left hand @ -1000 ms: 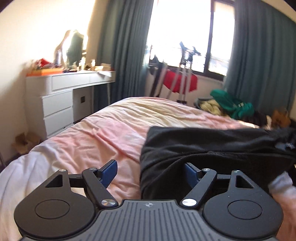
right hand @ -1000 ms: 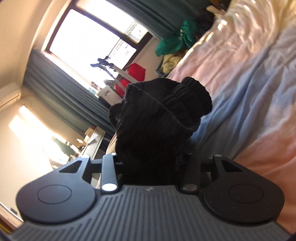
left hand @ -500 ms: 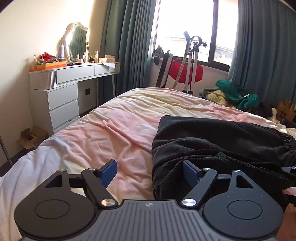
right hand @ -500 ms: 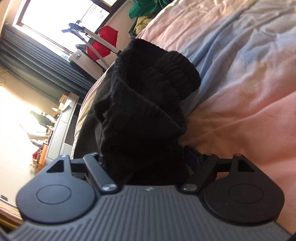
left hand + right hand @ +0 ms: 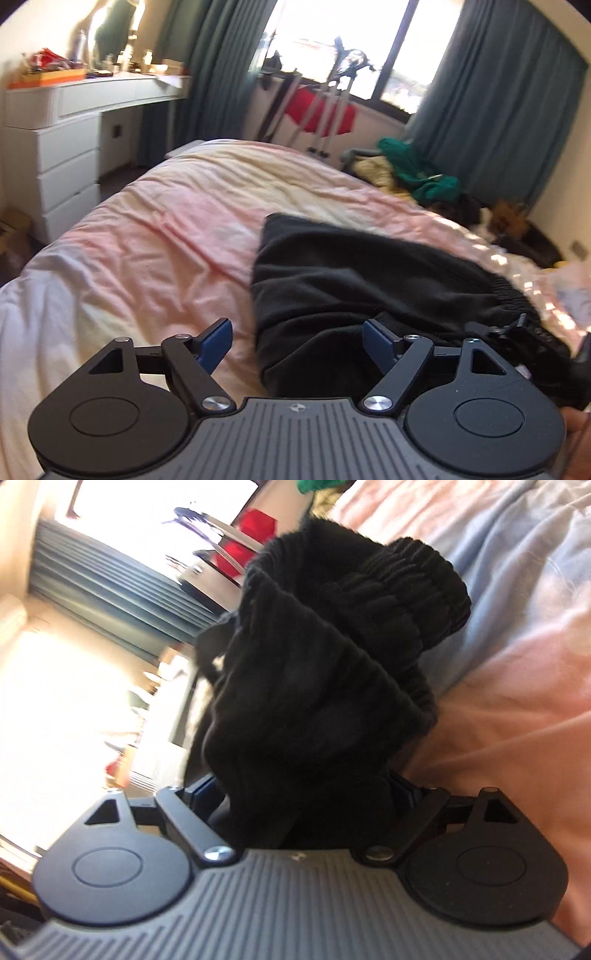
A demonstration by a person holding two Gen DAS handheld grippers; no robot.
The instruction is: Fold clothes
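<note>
A black garment (image 5: 369,280) with an elastic waistband lies folded on the pink duvet (image 5: 147,258). My left gripper (image 5: 297,341) hovers low over its near edge, open, with the cloth's left border between the blue pads (image 5: 216,341) but not pinched. In the right wrist view the same black garment (image 5: 314,686) is bunched up, its ribbed waistband on top, filling the gap of my right gripper (image 5: 301,794). That gripper's jaws stand wide apart, open around the cloth. The right gripper's body (image 5: 535,339) shows at the garment's right end.
A white dresser (image 5: 55,147) with clutter stands left of the bed. Beyond the foot are a drying rack with a red item (image 5: 321,110), a green clothes pile (image 5: 424,173) and dark curtains. The duvet (image 5: 517,720) continues to the right of the garment.
My right gripper's jaws have spread from shut on the black garment to open. The garment's waistband end has come down onto the bed. The left gripper stayed open and shifted slightly.
</note>
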